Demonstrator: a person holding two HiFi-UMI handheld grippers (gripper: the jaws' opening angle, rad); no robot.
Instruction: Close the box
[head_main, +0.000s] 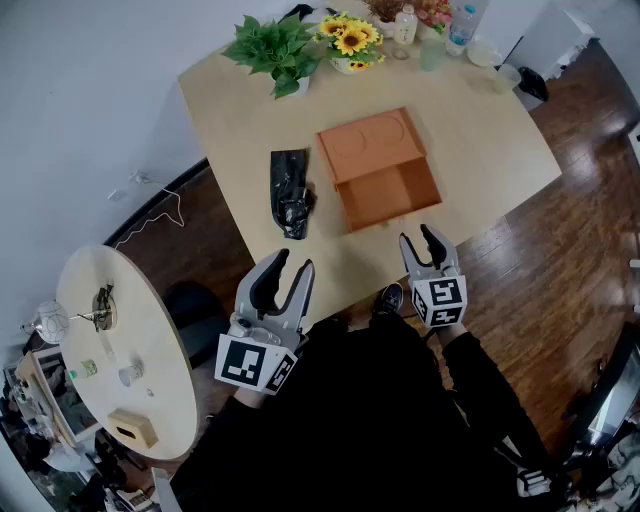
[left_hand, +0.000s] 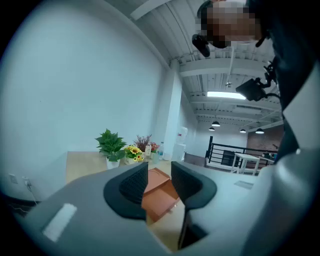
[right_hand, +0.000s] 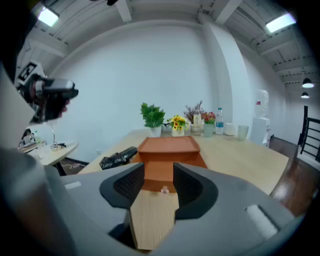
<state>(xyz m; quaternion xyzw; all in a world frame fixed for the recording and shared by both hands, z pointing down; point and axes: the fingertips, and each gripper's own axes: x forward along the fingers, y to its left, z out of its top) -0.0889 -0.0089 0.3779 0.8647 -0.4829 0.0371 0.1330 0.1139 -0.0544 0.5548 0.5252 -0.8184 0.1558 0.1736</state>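
Our left claw (head_main: 295, 262) and right claw (head_main: 417, 238) gape empty by the desk's (head_main: 480, 130) near edge; the box (head_main: 380, 170) lies open beyond.

Probably an office loft: water dispenser (right_hand: 261, 111), pendant lamps (left_hand: 215, 123), wooden table (head_main: 485, 140).

In left gripper view, most of the orange box (left_hand: 159, 197) is covered by the left gripper (left_hand: 159, 176); only a strip betw. its jaws is seen. In right gripper view, the box's lower front corners are masked by the right gripper (right_hand: 159, 176). In head view, the bottle (head_main: 462, 22) is cut off at the top edge, and small items on the round table (head_main: 150, 330) can't be identified.
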